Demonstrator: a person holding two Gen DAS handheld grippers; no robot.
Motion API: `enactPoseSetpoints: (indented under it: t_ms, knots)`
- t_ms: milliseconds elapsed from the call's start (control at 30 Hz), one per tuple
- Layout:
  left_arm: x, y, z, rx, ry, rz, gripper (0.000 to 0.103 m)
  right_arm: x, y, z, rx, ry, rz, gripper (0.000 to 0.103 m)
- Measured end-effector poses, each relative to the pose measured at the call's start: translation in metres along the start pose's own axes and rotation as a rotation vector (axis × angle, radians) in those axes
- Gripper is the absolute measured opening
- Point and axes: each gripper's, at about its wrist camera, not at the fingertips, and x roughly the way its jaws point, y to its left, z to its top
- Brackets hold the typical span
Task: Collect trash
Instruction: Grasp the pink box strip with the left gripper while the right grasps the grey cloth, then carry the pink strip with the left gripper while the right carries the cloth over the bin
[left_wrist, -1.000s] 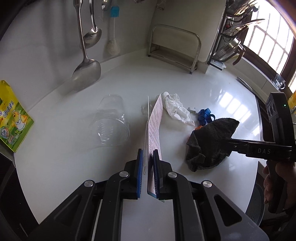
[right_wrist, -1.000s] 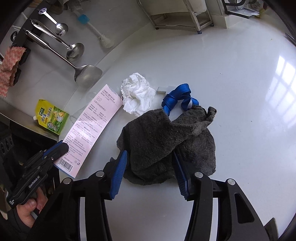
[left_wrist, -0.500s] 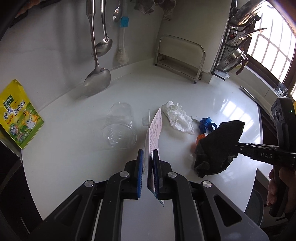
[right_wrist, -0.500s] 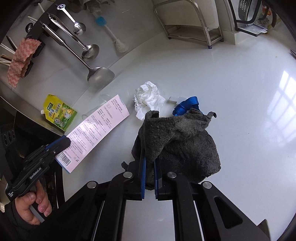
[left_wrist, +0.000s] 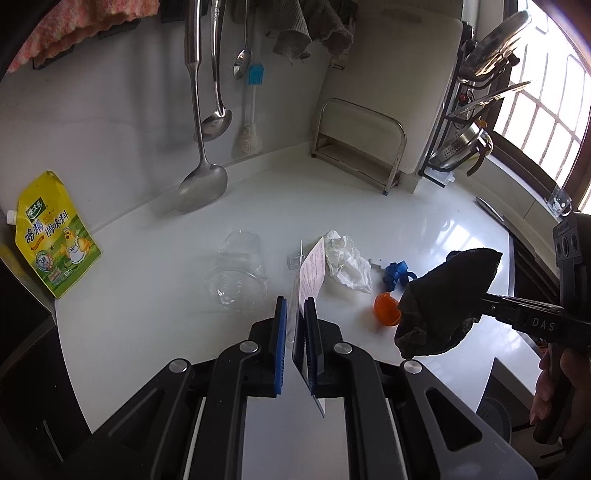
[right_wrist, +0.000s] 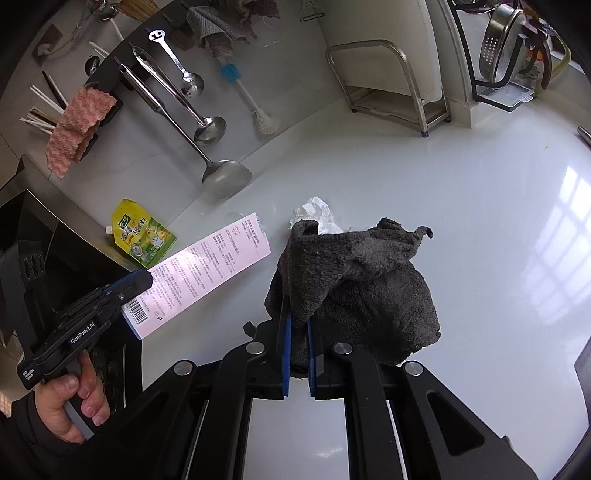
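Observation:
My left gripper (left_wrist: 295, 306) is shut on a pink printed paper slip (left_wrist: 312, 273), held edge-up above the white counter; the slip also shows in the right wrist view (right_wrist: 207, 269). My right gripper (right_wrist: 299, 325) is shut on a dark grey cloth (right_wrist: 354, 280), lifted off the counter; the cloth also shows in the left wrist view (left_wrist: 443, 299). On the counter lie a crumpled white tissue (left_wrist: 347, 262), a blue plastic strap (left_wrist: 397, 275), an orange cap (left_wrist: 386, 308) and a clear plastic cup (left_wrist: 238, 273) on its side.
A yellow seasoning pouch (left_wrist: 51, 236) leans at the counter's left edge. Ladles and a spatula (left_wrist: 201, 184) hang on the back wall. A steel rack (left_wrist: 358, 147) stands at the back, a lid rack (left_wrist: 476, 107) at the right by the window.
My right gripper closed on the grey cloth and lifted it off the counter, uncovering the orange cap. My left gripper rose and pulled back with the paper slip.

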Motion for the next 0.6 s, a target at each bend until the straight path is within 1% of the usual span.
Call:
enactPoseSetpoints:
  t_ms: [167, 333, 600]
  knots:
    - [-0.011, -0.01, -0.003, -0.003, -0.005, 0.016, 0.009, -0.012, -0.003, -0.003, -0.016, -0.008, 0.022, 0.007]
    - [-0.023, -0.029, -0.01, 0.006, -0.008, 0.031, 0.009, -0.025, -0.004, -0.008, -0.03, -0.009, 0.04, 0.007]
    - [-0.043, -0.061, -0.02, 0.019, -0.015, 0.052, 0.009, -0.051, -0.011, -0.027, -0.059, 0.0, 0.063, 0.007]
